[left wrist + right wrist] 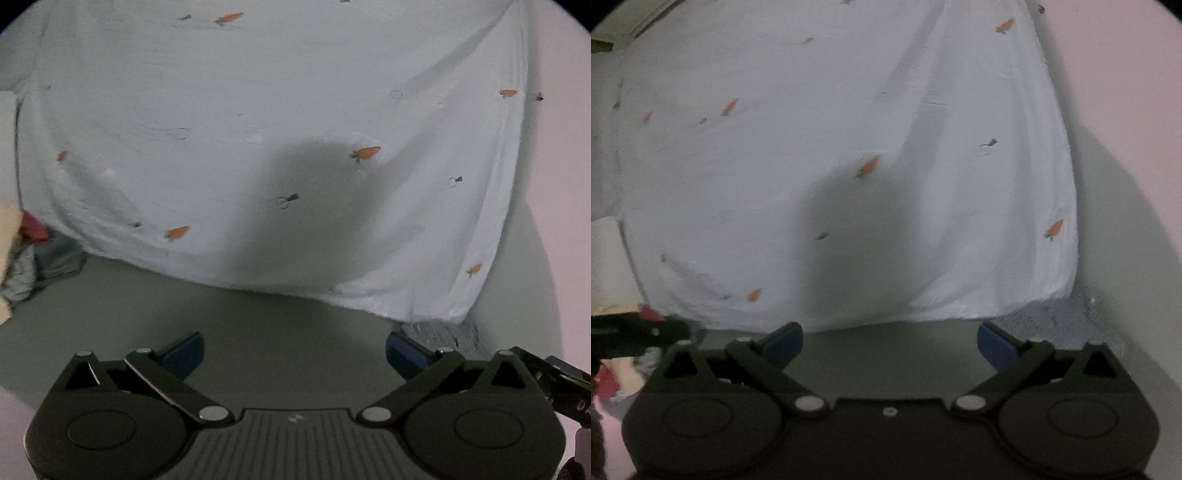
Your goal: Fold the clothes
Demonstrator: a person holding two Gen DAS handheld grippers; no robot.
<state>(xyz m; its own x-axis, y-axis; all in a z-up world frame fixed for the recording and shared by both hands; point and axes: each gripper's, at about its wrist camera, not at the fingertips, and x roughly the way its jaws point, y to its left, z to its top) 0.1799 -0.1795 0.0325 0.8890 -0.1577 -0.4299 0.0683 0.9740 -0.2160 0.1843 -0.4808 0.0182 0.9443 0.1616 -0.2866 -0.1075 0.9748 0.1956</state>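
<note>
A pale blue-white garment printed with small orange carrots lies spread flat on the grey surface, with its right side folded over along a diagonal crease. The right wrist view shows the same garment with its thick folded edge at the right. My left gripper is open, its blue pads wide apart over bare surface just short of the garment's near hem. Likewise my right gripper is open, nothing between its blue pads, close to the near hem. Each gripper casts a dark shadow on the cloth.
A heap of other clothes, red, grey and cream, lies at the left edge of the surface. A grey patterned cloth pokes out under the garment's near right corner. A pinkish wall rises at the right.
</note>
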